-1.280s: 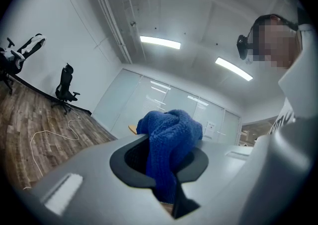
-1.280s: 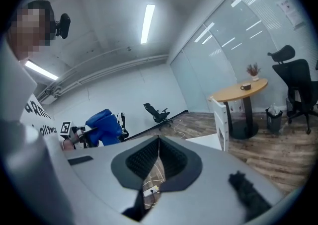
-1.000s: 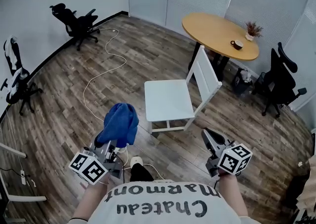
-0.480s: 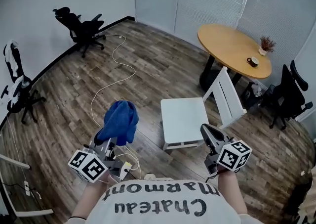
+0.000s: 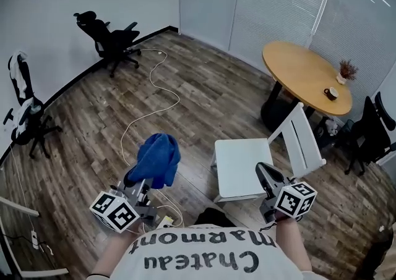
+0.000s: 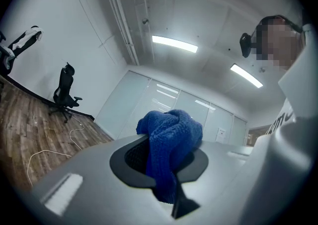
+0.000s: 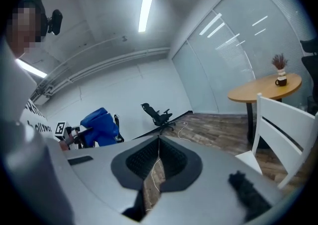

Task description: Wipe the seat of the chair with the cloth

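Observation:
A white wooden chair stands on the plank floor right of centre, its flat seat [image 5: 242,159] bare and its slatted back [image 5: 304,139] on the far right side. A bunched blue cloth [image 5: 158,157] sticks up from my left gripper [image 5: 137,178], which is shut on it at lower left, well left of the chair. In the left gripper view the cloth [image 6: 172,139] fills the gap between the jaws of the left gripper [image 6: 166,165]. My right gripper [image 5: 265,174] hovers over the seat's near right corner. Its jaws are shut with nothing between them [image 7: 158,157], and the chair back [image 7: 285,128] rises on the right.
A round wooden table [image 5: 303,75] with a mug [image 5: 331,93] and a small plant [image 5: 344,72] stands behind the chair. Black office chairs sit at far left [image 5: 114,41] and far right [image 5: 371,140]. A white cable [image 5: 154,96] snakes over the floor toward my feet.
In the head view the chair and table have slid right and nearer, so the seat now lies just ahead of my right gripper. The cloth stays clamped in the left gripper.

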`<state>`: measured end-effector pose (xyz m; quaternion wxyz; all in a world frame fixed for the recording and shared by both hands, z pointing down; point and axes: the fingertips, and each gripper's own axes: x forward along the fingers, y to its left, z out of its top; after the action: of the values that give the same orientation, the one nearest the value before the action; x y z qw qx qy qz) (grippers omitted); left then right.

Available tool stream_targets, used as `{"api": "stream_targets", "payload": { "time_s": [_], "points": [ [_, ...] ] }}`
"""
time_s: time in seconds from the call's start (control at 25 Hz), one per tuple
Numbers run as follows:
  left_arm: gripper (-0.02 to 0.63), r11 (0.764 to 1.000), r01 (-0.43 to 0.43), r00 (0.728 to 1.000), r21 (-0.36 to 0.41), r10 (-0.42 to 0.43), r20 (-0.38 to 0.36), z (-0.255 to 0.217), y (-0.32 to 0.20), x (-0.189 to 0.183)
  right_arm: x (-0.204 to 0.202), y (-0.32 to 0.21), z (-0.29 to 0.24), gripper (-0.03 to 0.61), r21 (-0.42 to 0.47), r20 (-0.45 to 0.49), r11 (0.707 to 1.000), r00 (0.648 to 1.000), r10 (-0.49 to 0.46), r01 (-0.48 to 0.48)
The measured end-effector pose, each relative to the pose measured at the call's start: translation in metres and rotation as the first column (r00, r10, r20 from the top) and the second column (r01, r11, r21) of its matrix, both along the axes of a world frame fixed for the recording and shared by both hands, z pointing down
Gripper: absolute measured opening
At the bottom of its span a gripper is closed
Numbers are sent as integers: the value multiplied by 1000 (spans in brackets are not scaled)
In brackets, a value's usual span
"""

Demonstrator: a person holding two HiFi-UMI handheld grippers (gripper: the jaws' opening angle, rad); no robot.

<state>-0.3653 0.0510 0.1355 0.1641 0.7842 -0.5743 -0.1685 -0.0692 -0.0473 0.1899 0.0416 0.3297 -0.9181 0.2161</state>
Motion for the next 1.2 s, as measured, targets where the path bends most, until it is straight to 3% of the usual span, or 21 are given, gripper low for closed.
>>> {"api": "stream_targets", "payload": {
  "time_s": [0.2,0.64,0.96,1.2],
  "points": [
    [60,1000,12,1000,-14,-12,1,10,-22,-20,-14,-52,2,14,-61,82,997,995,61,-56],
    [60,999,29,1000,-29,-29,11,13,-141,-62,-67,-189,7,14,-70,89,997,995,42,-36],
    [60,991,-127,990,43,124,63,-19,-267,-48,-53,-292,-22,14,3,107,992,986,125,-126],
    [60,949,-312,947,35,308,96,-7,-350,2,5,-331,-7,14,-13,115,959,953,282,-282]
  ]
}}
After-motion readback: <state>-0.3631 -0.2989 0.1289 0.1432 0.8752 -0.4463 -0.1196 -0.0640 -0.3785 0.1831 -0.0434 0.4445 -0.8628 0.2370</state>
